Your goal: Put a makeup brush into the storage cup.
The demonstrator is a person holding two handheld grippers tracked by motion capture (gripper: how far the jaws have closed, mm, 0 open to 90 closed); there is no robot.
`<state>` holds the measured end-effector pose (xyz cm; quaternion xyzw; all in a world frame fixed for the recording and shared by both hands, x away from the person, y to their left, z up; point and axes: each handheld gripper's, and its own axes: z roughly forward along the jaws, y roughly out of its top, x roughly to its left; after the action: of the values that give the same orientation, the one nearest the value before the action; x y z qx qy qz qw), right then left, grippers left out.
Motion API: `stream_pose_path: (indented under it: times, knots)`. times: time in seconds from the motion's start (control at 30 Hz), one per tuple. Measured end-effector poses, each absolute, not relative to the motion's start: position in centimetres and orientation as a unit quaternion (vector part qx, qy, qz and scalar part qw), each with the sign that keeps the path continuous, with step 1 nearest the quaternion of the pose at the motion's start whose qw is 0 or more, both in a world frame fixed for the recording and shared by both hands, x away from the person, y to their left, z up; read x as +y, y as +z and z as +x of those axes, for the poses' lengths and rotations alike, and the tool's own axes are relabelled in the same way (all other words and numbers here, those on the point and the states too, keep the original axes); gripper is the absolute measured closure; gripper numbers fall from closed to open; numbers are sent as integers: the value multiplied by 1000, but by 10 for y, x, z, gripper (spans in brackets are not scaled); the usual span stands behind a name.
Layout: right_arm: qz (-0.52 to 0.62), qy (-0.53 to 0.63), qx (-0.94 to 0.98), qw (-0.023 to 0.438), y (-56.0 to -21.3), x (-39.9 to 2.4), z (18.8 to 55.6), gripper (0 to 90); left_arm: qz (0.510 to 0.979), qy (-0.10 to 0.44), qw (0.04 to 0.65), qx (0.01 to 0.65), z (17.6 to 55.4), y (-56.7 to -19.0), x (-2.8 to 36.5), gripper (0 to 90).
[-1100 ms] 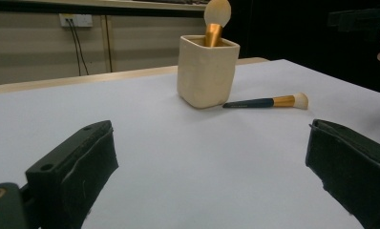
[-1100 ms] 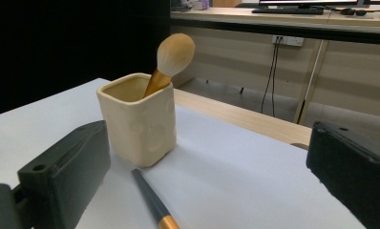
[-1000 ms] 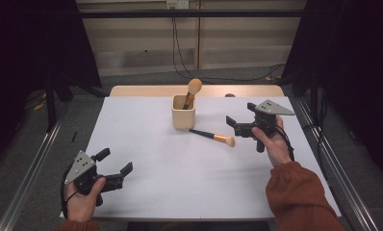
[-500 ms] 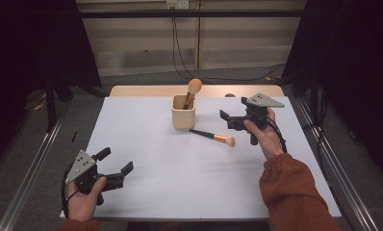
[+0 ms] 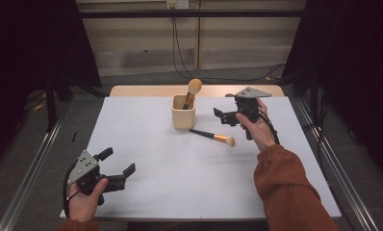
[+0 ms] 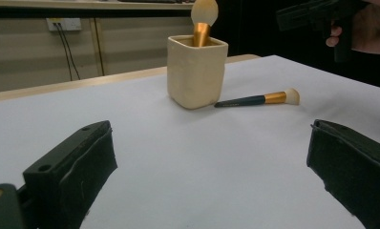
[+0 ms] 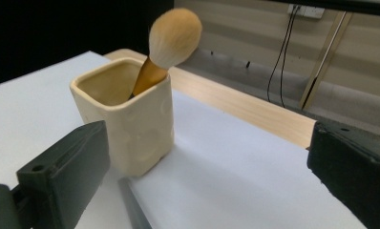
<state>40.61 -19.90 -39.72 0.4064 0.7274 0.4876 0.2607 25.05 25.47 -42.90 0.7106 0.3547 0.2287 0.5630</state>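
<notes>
Right now the right gripper (image 5: 223, 117) hangs just above the table (image 5: 180, 168), jaws spread wide with nothing between them, pointed at the cream cup (image 5: 184, 111). One brush (image 5: 193, 90) stands tilted in that cup, bristles up. The other — the dark-handled brush (image 5: 212, 137) — lies flat on the white surface just beside the cup, below the gripper. Near the front corner, the left gripper (image 5: 117, 169) rests low, jaws also apart and empty.
</notes>
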Motion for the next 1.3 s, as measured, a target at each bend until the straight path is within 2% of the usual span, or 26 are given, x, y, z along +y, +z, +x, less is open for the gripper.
stream_pose_path:
  times: [0.27,0.5,1.3]
  knots:
    - [401,451,760,241,-395,-197,413,7,704,231,563,366,251,-429,256,24]
    - [400,408,788,232,-393,-199,419,50,708,227,559,368,252,-430,254,24]
    - [382,280,872,126,-389,-196,440,56,714,227,557,358,252,-430,254,25]
